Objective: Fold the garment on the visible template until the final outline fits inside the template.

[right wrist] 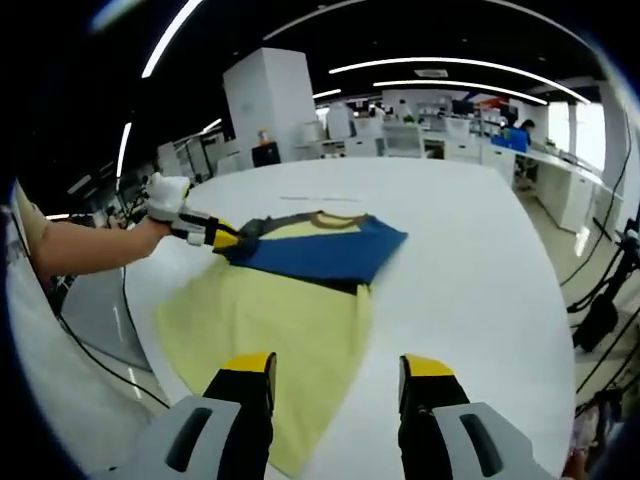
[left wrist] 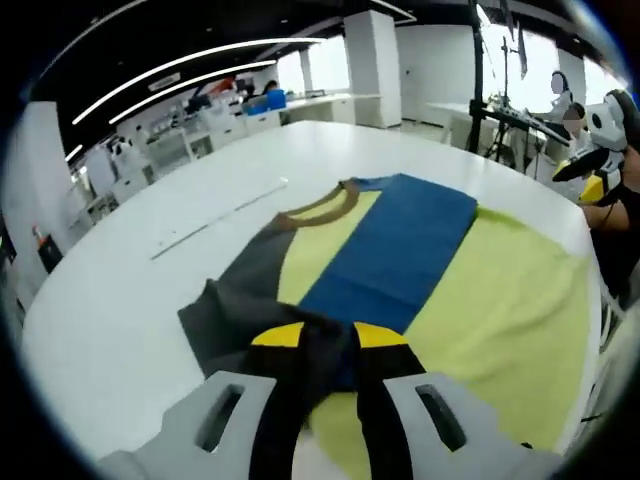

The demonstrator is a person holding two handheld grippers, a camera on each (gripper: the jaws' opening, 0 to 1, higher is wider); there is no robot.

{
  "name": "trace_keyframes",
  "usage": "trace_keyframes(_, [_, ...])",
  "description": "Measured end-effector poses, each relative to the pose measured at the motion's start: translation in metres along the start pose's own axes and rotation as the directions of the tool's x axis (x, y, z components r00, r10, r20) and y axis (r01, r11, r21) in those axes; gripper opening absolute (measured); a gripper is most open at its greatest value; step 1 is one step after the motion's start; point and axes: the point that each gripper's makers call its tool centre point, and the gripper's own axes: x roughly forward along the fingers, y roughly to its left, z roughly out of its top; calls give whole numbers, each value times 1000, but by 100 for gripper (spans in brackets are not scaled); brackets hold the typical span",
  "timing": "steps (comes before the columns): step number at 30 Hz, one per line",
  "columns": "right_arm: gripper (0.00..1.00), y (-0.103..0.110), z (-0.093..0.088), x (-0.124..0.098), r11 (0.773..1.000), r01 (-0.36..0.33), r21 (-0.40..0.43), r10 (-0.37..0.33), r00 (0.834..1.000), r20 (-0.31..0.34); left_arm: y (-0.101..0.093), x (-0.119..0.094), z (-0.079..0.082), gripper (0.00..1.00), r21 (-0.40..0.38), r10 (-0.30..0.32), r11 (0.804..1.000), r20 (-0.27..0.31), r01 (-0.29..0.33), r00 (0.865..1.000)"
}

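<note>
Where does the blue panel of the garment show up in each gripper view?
Left gripper view: blue panel at centre, running away above the jaws.
Right gripper view: blue panel centre-left, beyond the yellow-green fabric.
Shared landmark: the brown collar at the panel's far end.

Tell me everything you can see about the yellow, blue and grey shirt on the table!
The yellow, blue and grey soft cloth shirt lies flat on the white table. It has a brown-edged collar, a blue band folded across the yellow body and a grey sleeve. The left gripper pinches that sleeve's edge; the right gripper hovers open above the yellow hem.
</note>
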Motion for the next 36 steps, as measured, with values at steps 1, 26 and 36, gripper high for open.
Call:
trace_keyframes(1, [46, 0, 0, 0, 1000, -1, -1, 1, 1000, 0, 2, -2, -1, 14, -4, 5, 1000, 1, -5, 1000])
trace_keyframes(26, [46, 2, -3, 1, 1000, -5, -2, 5, 1000, -6, 55, -28, -57, 21, -297, 145, 942, -61, -156, 988])
trace_keyframes(36, [46, 0, -5, 1, 1000, -3, 3, 3, 1000, -11, 45, -19, -63, 17, -373, 105, 920, -61, -120, 993])
